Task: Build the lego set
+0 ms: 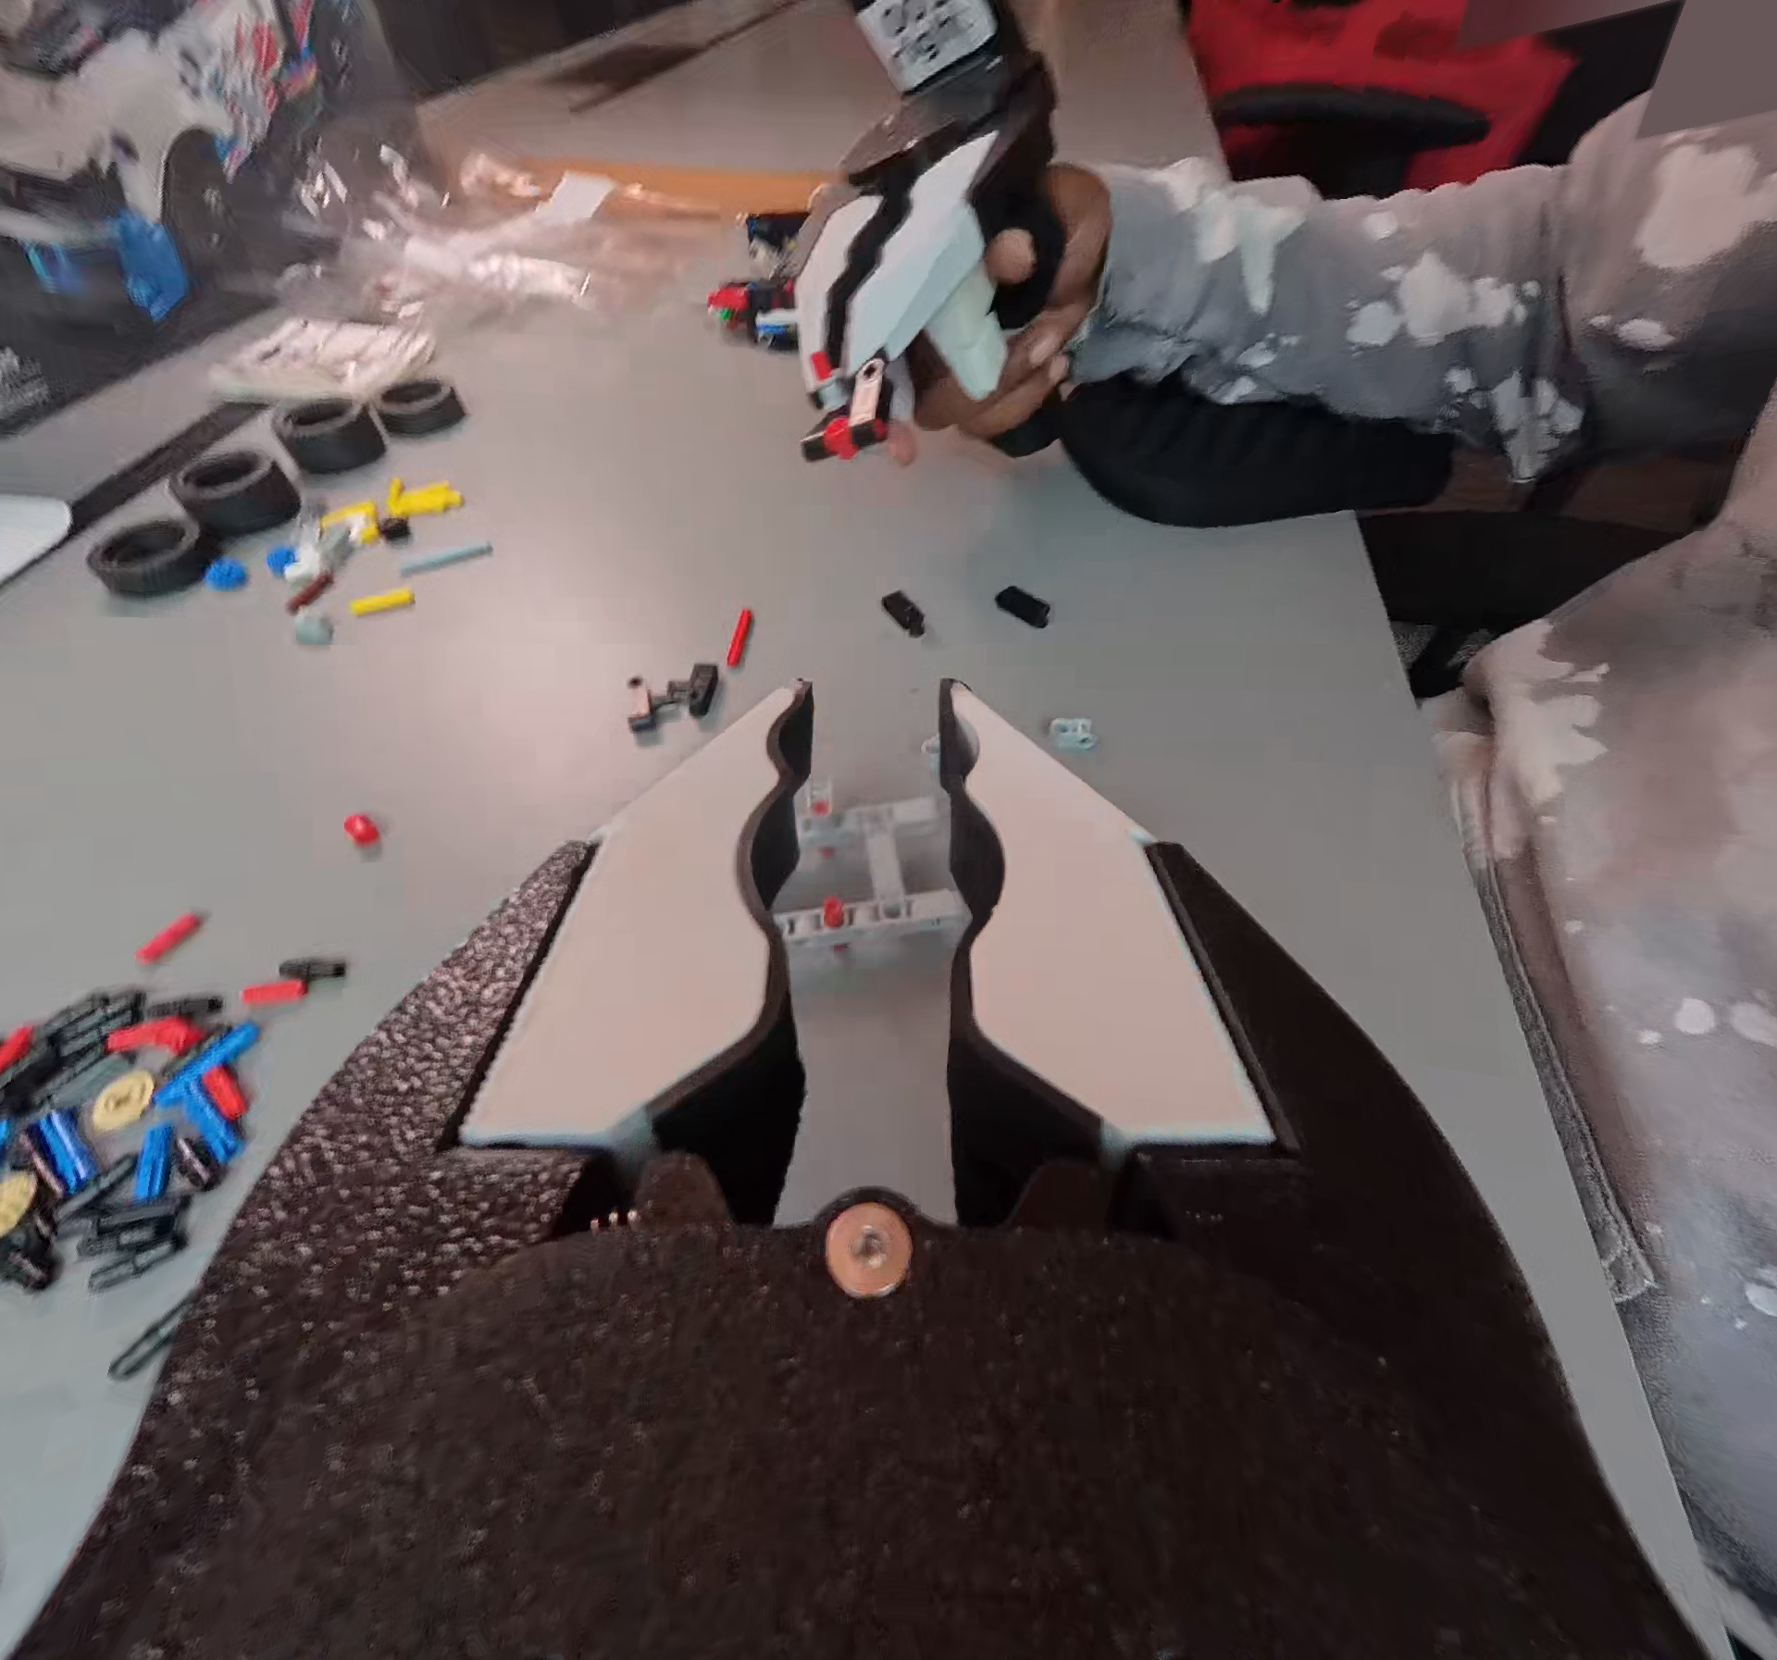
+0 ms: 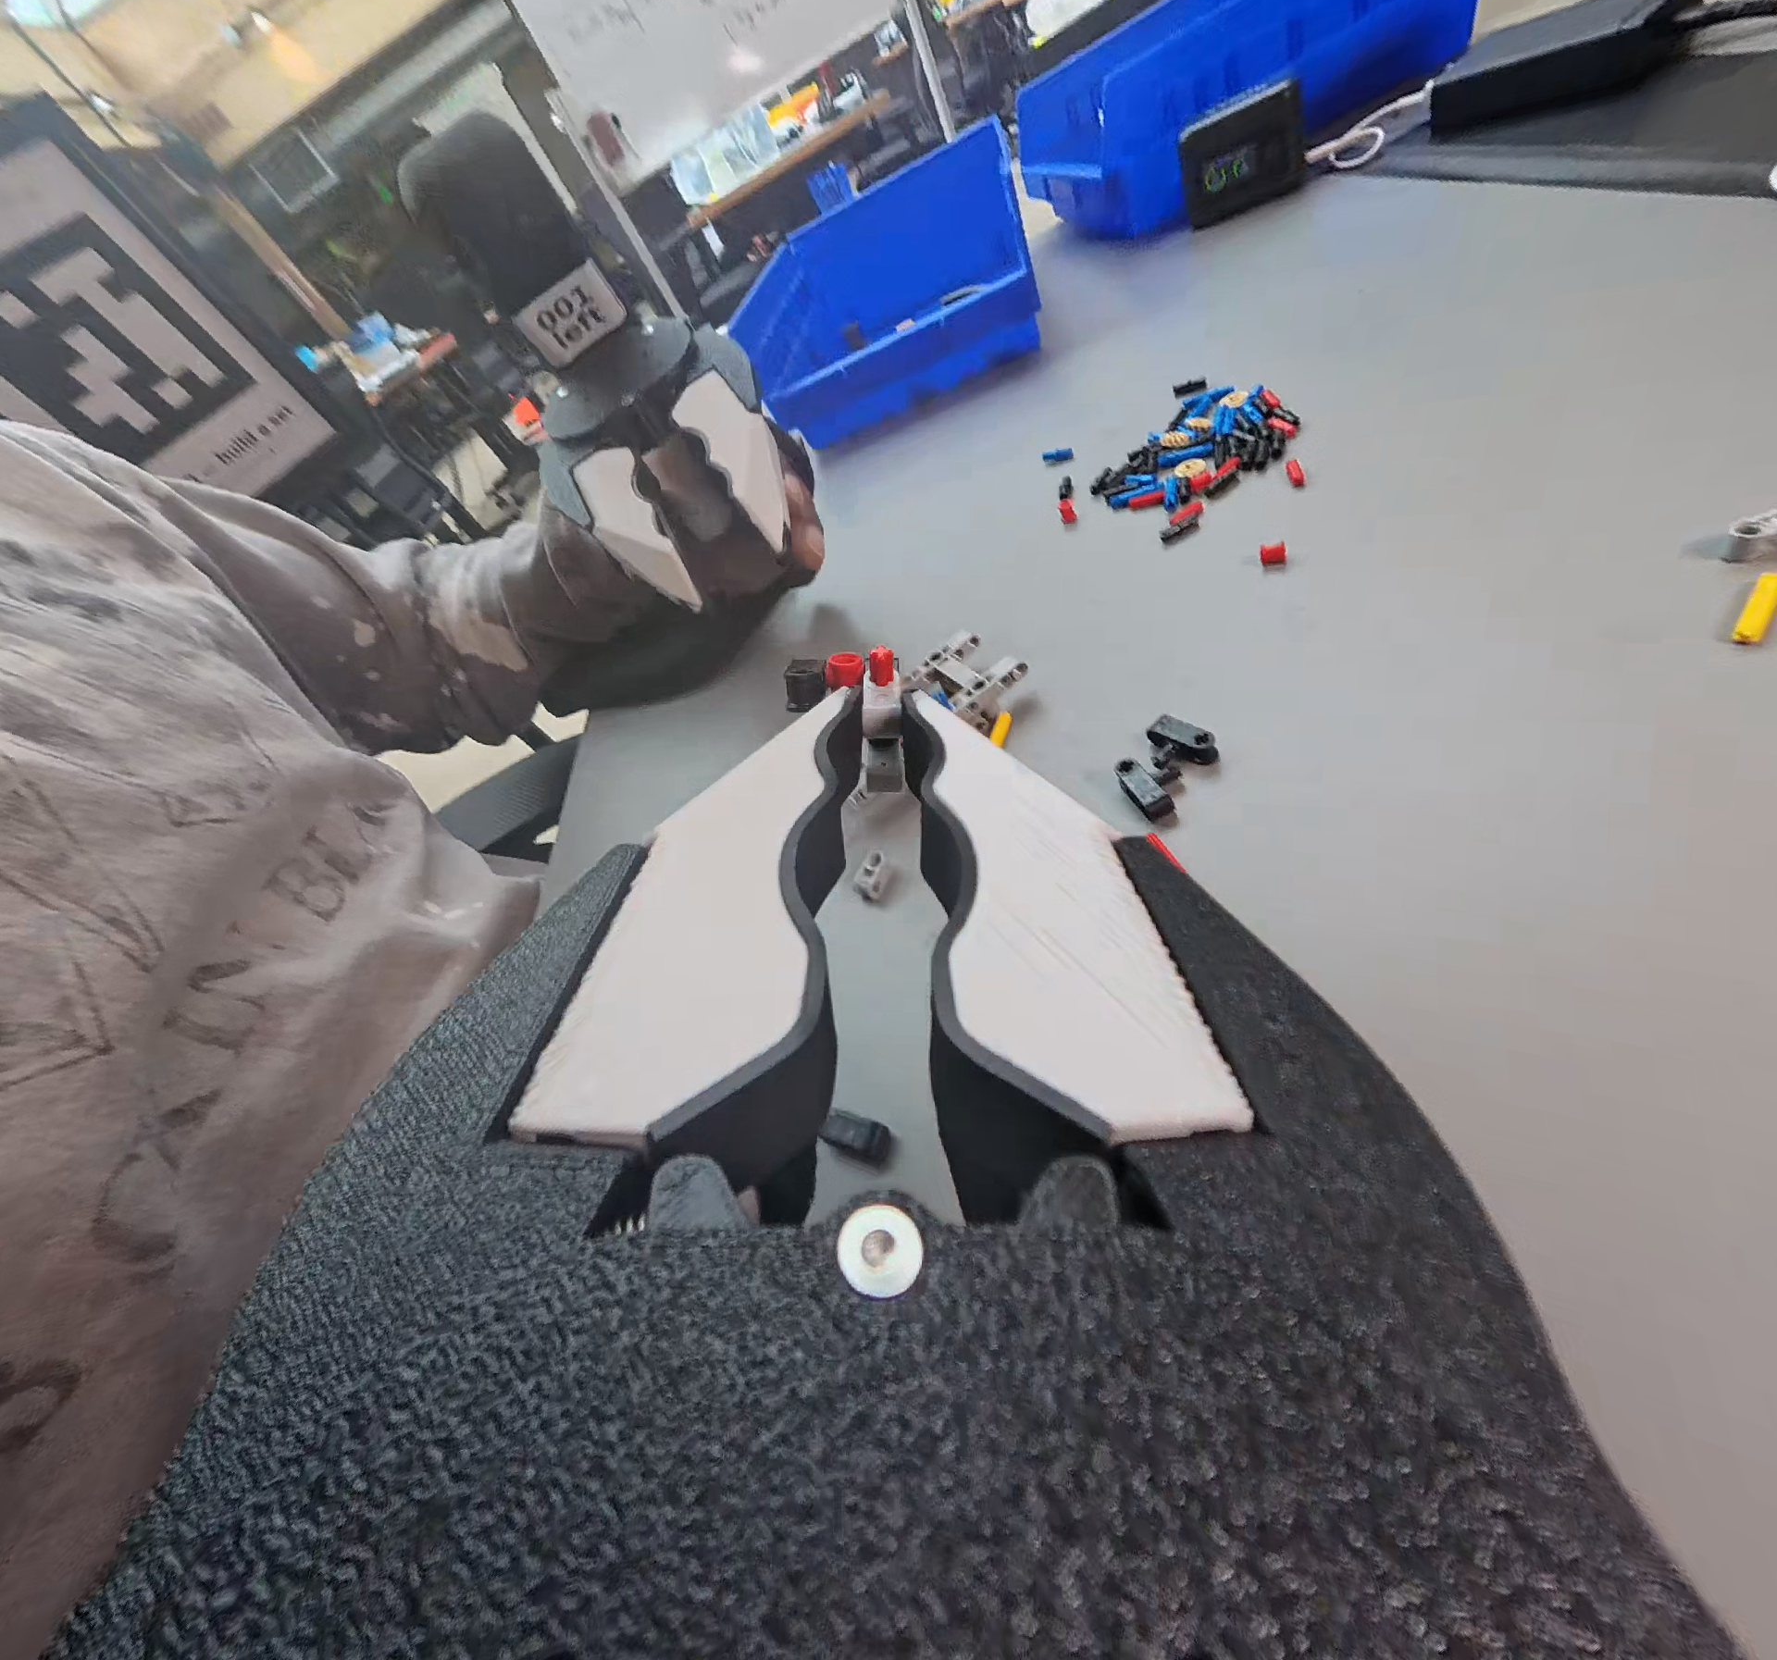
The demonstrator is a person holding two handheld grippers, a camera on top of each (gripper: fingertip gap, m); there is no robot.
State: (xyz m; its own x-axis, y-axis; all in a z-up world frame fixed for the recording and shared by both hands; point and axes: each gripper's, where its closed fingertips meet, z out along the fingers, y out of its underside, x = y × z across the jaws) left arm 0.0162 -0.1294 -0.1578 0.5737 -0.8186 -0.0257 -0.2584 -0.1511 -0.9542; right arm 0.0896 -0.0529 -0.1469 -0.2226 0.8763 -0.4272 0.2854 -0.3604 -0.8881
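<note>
The right gripper [image 2: 877,701] clamps a small grey-and-red pin subassembly [image 2: 877,701], lifted beyond the grey frame [image 1: 870,883]. The left gripper [image 1: 875,686], half-spread and empty, straddles that frame, nearer.

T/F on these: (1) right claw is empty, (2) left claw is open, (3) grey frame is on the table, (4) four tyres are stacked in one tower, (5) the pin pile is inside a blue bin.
1. False. The right claw is shut on a small grey, red and black assembly.
2. True. The left claw is open and holds nothing.
3. True. The grey frame lies on the table, seen between the left claw's fingers.
4. False. The tyres lie side by side on the table.
5. False. The pin pile lies loose on the table, apart from the blue bin.
</note>
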